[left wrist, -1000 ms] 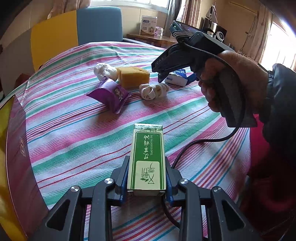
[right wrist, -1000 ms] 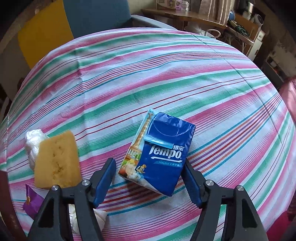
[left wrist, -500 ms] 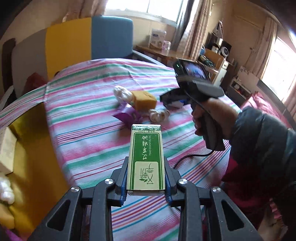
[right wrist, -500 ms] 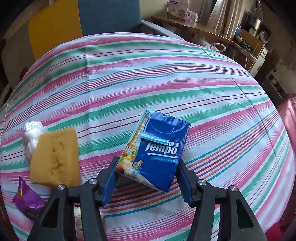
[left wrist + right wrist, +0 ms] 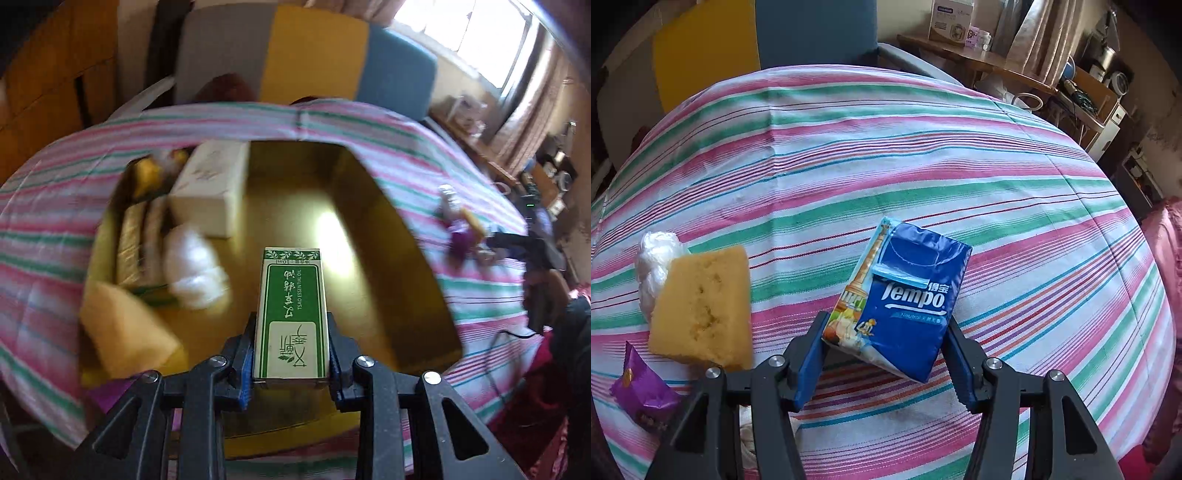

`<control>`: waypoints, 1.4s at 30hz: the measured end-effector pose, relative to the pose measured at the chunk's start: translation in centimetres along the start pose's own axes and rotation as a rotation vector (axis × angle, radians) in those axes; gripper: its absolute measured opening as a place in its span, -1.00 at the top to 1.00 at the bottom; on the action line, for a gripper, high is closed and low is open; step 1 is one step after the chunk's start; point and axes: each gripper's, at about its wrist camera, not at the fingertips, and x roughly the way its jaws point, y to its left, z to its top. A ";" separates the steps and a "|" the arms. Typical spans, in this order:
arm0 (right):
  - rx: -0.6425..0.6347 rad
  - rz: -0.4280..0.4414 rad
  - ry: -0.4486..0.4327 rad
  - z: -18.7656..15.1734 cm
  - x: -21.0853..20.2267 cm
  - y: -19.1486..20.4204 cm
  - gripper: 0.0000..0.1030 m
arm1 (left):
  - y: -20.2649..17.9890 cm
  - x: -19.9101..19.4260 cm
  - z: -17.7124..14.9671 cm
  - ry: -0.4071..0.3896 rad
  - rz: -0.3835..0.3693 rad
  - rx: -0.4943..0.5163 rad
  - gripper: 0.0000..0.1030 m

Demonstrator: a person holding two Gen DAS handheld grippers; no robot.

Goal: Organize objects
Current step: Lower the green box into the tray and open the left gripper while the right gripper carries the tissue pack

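My left gripper [image 5: 291, 350] is shut on a green and white essential-oil box [image 5: 291, 306], held above the open golden carton [image 5: 399, 258]. Inside the carton, on its left side, lie a cream box [image 5: 210, 188], a white bundle [image 5: 195, 266] and a yellow sponge [image 5: 125, 325]. My right gripper [image 5: 886, 339] is shut on a blue Tempo tissue pack [image 5: 908, 295], both pads against its sides, low over the striped cloth. The right gripper [image 5: 524, 247] also shows at the right edge of the left wrist view.
On the striped tablecloth [image 5: 886, 147], left of the tissue pack, lie a yellow sponge [image 5: 701, 306], a white plastic bundle [image 5: 655, 254] and a purple packet [image 5: 642, 391]. A yellow and blue chair [image 5: 812, 33] stands behind the table. Shelves and clutter fill the right.
My left gripper swung left with the green box, from over the table to over the golden carton. The right gripper's jaws closed onto the tissue pack and stayed in place.
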 end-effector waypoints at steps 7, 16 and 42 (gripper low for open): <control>0.001 0.000 0.001 0.0 0.0 0.1 -0.15 | 3.1 2.6 -1.5 0.071 0.109 -0.049 0.40; 0.022 0.013 0.008 0.3 0.2 -0.1 -0.16 | 2.6 1.6 -1.9 0.043 0.112 -0.012 0.27; 0.073 0.045 -0.108 0.3 -4.1 -0.2 -0.14 | 3.0 -4.0 -1.2 -0.150 0.195 0.023 0.27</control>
